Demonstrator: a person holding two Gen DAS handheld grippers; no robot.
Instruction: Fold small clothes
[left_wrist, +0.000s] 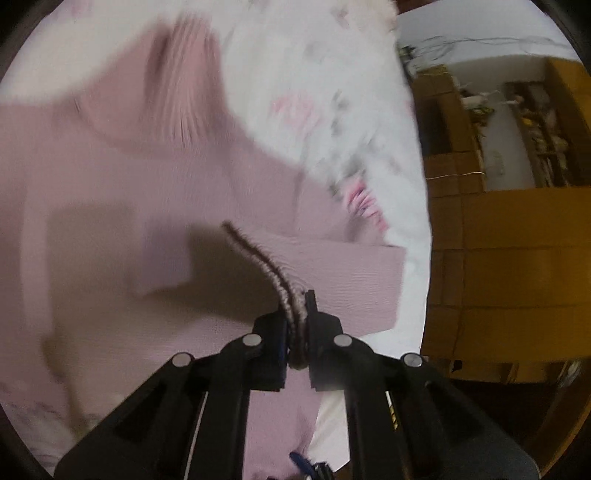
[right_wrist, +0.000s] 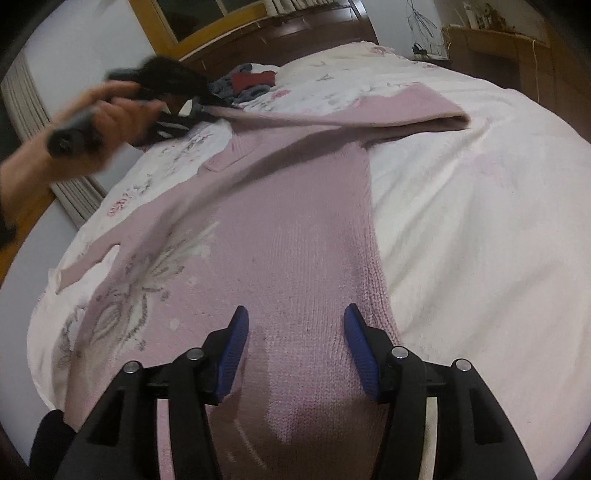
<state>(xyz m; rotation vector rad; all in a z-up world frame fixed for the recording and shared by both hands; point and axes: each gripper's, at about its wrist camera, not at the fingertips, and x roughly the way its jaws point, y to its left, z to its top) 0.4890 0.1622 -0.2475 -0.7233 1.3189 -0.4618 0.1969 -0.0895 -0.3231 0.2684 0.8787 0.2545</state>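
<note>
A pink knitted sweater (right_wrist: 295, 229) with a grey-white flower pattern lies spread on the bed. My left gripper (left_wrist: 297, 314) is shut on the edge of one pink sleeve (left_wrist: 347, 280), lifted above the sweater body (left_wrist: 110, 192); that view is blurred. From the right wrist, that left gripper (right_wrist: 207, 98) shows at the upper left, held in a hand (right_wrist: 110, 114), with the sleeve (right_wrist: 332, 114) stretched from it across the sweater's top. My right gripper (right_wrist: 295, 321) hangs open just above the sweater's lower body, nothing between its blue pads (right_wrist: 232, 350).
The bed has a white quilt (right_wrist: 480, 221) with faint pink flowers. A pile of grey and red clothes (right_wrist: 247, 83) lies near the dark headboard (right_wrist: 295, 31). Wooden shelves (left_wrist: 517, 129) and a wooden floor (left_wrist: 498, 258) lie beyond the bed's edge.
</note>
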